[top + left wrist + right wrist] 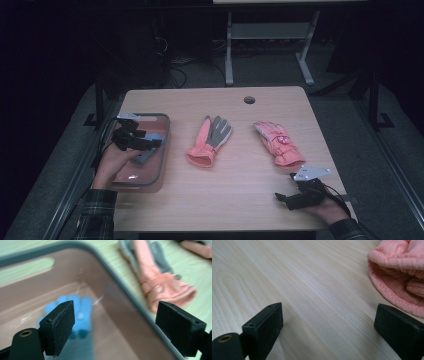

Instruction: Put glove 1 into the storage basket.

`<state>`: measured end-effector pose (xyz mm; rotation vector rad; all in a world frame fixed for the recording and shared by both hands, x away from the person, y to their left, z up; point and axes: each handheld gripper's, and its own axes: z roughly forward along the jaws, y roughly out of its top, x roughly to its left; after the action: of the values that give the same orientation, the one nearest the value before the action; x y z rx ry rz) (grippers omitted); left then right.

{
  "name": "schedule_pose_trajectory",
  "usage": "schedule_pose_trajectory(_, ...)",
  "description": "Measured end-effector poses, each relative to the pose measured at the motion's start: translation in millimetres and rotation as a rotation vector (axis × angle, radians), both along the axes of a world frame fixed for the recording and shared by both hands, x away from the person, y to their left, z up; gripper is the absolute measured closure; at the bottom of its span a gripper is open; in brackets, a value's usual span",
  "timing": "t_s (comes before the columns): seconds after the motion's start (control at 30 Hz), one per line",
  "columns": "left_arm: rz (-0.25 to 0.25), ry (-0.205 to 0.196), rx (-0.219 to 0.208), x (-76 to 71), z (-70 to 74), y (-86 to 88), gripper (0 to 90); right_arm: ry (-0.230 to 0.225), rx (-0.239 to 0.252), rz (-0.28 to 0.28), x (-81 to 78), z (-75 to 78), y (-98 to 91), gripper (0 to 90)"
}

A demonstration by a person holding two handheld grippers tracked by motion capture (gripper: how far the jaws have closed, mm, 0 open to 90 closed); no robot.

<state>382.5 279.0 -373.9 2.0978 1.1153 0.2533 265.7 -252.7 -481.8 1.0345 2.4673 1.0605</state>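
Black jaws of the left gripper [150, 141] stand wide and empty over the brown bin [162, 150], with what looks like a small blue glove [75, 312] lying loose on its floor. Sorting seems underway; next comes the pink-and-grey glove [210, 140] beside the bin, while the right gripper [281, 198] rests open near the pink padded glove [277, 142]

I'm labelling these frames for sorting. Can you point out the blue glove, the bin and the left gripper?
blue glove [75, 312]: left gripper view, its palm.
bin [163, 150]: high view, its grey right rim.
left gripper [115, 327]: left gripper view, midway between its open jaws.
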Motion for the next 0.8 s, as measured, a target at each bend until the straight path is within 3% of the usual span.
schedule_pose_trajectory(0.3, -0.110, -0.043, -0.016, -19.3, 10.4, -43.0, 15.0, 0.000, 0.001, -0.001, 0.0, 0.0, 0.1, 8.1)
schedule_pose_trajectory(0.4, -0.139, -0.058, -0.022, -21.4, 10.3, -59.9, 20.6, 0.000, 0.001, 0.000, 0.0, 0.0, 0.1, 8.1)
schedule_pose_trajectory(0.6, -0.176, -0.051, -0.008, -16.1, 3.8, -91.2, 40.4, 0.001, 0.001, -0.001, 0.0, 0.0, 0.1, 8.1)
schedule_pose_trajectory(0.8, -0.216, -0.047, 0.010, -9.1, 1.8, -117.3, 70.4, 0.001, 0.001, -0.001, 0.0, 0.0, 0.1, 8.1)
